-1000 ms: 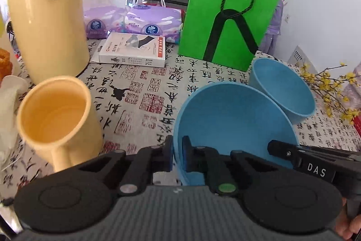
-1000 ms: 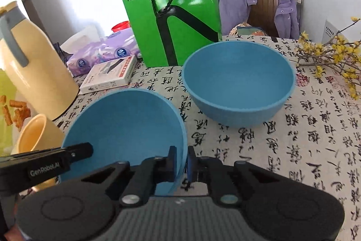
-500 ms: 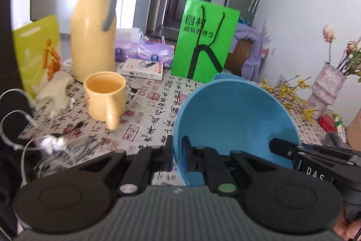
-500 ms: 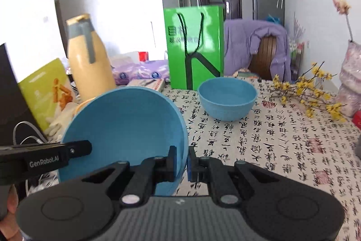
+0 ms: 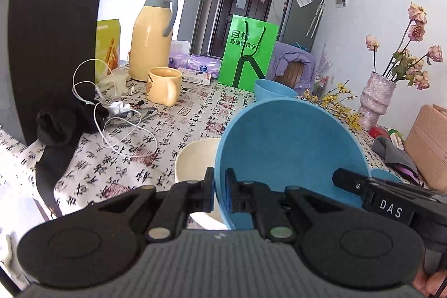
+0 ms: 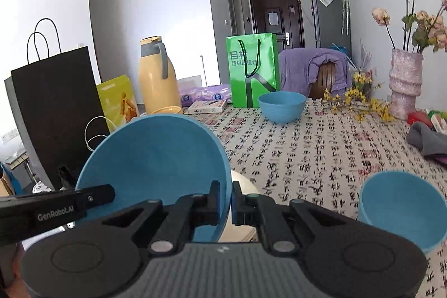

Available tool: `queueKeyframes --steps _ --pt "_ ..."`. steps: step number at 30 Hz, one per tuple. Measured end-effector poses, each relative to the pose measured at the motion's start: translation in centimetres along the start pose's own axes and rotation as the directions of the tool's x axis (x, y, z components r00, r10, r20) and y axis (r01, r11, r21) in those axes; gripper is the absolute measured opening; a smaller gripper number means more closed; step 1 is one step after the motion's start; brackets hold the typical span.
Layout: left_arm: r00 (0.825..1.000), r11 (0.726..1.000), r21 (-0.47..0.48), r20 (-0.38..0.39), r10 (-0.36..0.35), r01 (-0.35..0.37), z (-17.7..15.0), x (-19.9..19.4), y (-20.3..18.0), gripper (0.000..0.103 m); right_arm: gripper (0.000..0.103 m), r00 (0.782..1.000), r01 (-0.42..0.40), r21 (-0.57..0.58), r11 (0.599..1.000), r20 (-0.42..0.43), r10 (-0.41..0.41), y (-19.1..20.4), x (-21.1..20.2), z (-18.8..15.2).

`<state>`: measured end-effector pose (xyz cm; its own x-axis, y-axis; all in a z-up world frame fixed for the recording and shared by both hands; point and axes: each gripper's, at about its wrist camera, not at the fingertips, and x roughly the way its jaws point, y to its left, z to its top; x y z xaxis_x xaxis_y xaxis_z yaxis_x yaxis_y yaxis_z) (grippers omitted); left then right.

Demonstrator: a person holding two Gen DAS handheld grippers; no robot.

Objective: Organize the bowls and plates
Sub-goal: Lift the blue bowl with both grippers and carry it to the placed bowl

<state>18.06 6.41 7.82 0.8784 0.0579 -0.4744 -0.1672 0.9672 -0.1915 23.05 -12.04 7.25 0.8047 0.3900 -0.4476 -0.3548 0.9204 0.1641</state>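
Observation:
A large blue bowl is held tilted in the air by both grippers. My left gripper is shut on its left rim, and my right gripper is shut on its right rim. A cream bowl stands on the table just below and left of the held bowl; it also shows behind the rim in the right wrist view. A second blue bowl stands far back by the green bag. A third blue bowl stands near, at the right.
Table with a calligraphy cloth. Yellow thermos, yellow mug, black paper bag, earphone cable and black cloth at left. Green bag at back. Vase with flowers, yellow blossoms and cardboard box at right.
Both grippers have pulled back and up together with the large blue bowl. The far blue bowl, thermos and mug now look much farther away. The cream bowl and near-right blue bowl have come into view.

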Motion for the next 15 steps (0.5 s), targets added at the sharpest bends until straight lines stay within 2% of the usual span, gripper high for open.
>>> queueKeyframes --steps 9,12,15 --pt "1.0 1.0 0.003 -0.01 -0.013 0.013 -0.9 -0.3 -2.3 0.007 0.007 1.0 0.005 0.021 1.0 0.024 -0.006 -1.4 -1.8 -1.1" --pt "0.998 0.999 -0.013 -0.019 -0.053 0.053 -0.4 0.5 -3.9 0.007 0.008 0.999 0.015 0.041 0.999 0.035 -0.016 -3.0 -2.3 -1.0" --pt "0.99 0.991 -0.003 -0.032 -0.134 0.134 0.3 2.0 -7.1 0.007 0.008 0.997 0.055 0.071 0.996 0.054 -0.059 -5.8 -3.2 -0.4"
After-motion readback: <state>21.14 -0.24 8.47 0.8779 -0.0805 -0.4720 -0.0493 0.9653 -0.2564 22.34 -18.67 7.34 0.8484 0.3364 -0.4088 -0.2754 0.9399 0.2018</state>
